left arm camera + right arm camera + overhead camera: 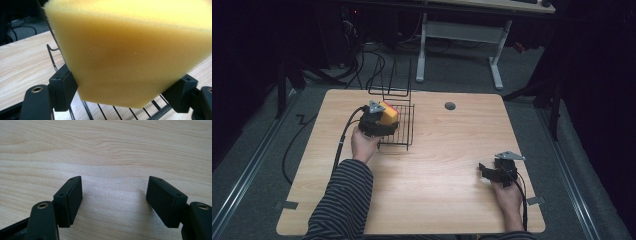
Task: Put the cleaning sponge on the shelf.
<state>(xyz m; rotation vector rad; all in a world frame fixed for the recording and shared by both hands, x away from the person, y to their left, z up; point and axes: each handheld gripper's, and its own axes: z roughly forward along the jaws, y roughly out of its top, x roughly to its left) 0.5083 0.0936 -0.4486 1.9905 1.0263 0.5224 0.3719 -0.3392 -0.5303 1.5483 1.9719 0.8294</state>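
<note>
A yellow sponge (388,116) with a red edge is held over a black wire rack (402,131) at the table's back left. My left gripper (381,121) is shut on it. In the left gripper view the yellow sponge (130,50) sits squeezed between both jaws, with the rack's wires (112,111) under it. My right gripper (486,171) rests low at the front right of the table, open. In the right gripper view its jaws stand wide apart over bare wood, the right gripper (115,200) holding nothing.
The wooden table (432,190) has a round grommet hole (450,106) near its back edge. A taller wire frame (392,80) rises behind the rack. Cables trail over the left edge; a desk's white legs (422,50) stand beyond.
</note>
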